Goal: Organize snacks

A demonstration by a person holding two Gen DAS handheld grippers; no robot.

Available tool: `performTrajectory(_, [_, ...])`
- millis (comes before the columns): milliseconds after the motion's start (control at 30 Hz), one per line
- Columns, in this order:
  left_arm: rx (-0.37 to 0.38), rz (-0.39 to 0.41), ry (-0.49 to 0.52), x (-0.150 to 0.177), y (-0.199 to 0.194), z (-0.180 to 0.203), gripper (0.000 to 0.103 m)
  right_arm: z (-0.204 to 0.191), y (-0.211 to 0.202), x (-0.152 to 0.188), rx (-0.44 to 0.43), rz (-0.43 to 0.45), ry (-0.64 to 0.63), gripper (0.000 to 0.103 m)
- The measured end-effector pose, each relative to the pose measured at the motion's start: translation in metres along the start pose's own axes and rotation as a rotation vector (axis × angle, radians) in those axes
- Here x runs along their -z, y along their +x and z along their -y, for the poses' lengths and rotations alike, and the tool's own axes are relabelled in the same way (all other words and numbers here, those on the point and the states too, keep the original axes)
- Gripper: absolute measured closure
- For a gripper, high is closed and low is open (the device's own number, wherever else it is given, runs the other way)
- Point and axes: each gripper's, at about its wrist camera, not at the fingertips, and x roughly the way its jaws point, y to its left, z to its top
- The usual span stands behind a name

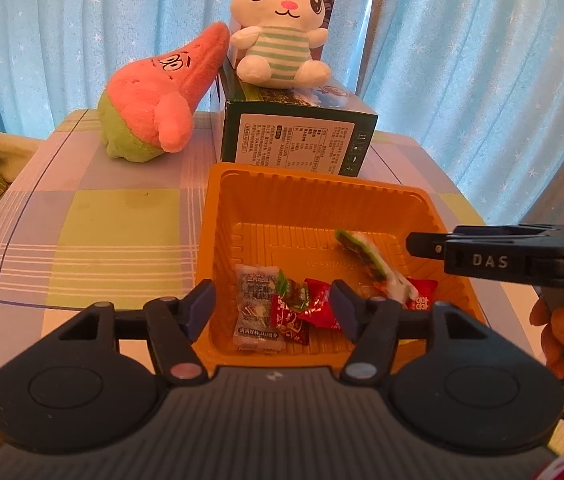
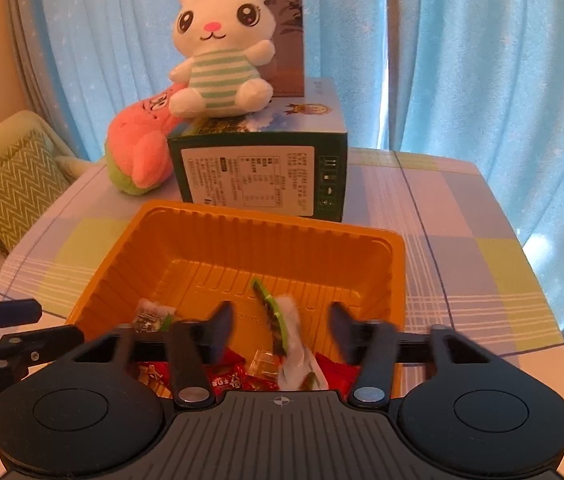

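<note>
Both grippers are poised over the near edge of the orange tray (image 1: 218, 208), and both have their fingers spread with nothing between them. The right gripper (image 2: 280, 330) sits low in the centre of its own view, jaws apart, and directly ahead of it, in the gap between the fingers, lies a green-and-white snack packet (image 2: 282, 328); it looks blurred, so I cannot tell whether it is resting on the tray floor or dropping onto it. Its long axis runs roughly away from that gripper, from the tray's middle back toward the near wall, so as I judge it the fingers would close across its narrow width rather than along its length. In the left view the same packet (image 1: 361, 256) shows right of centre, slanting down toward the lower right. The left gripper (image 1: 272, 308) hangs open too, at lower centre of its frame, with a silvery-blue packet (image 1: 256, 308) and red wrapped snacks (image 1: 313, 308) straight ahead between its fingers. The right gripper looks nearer the green packet, the left nearer the blue one. Beyond the tray, toward the top of both frames, a dark green box (image 1: 297, 140) stands on the checked tablecloth (image 1: 82, 220) with a white plush rabbit (image 1: 282, 24) seated on it and a pink plush (image 1: 162, 100) leaning at upper left.
</note>
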Motion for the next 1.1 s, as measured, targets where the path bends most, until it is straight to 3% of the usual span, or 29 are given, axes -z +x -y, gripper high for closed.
performTrajectory(333, [-0.035, 0.010, 0.019, 0.018, -0.021, 0.007, 0.026, 0.020, -0.029, 0.026, 0.024, -0.060, 0.091, 0.040])
performTrajectory(500, [-0.058, 0.029, 0.014, 0.025, -0.044, 0.010, 0.010, 0.026, -0.051, 0.038, 0.004, -0.087, 0.138, 0.040])
performTrajectory(867, [-0.062, 0.070, 0.014, 0.046, -0.101, 0.025, 0.004, 0.016, -0.109, 0.068, -0.007, -0.093, 0.162, 0.040])
performTrajectory(1100, [-0.059, 0.044, -0.008, 0.072, -0.139, 0.034, 0.000, 0.002, -0.155, 0.089, -0.022, -0.081, 0.173, 0.040])
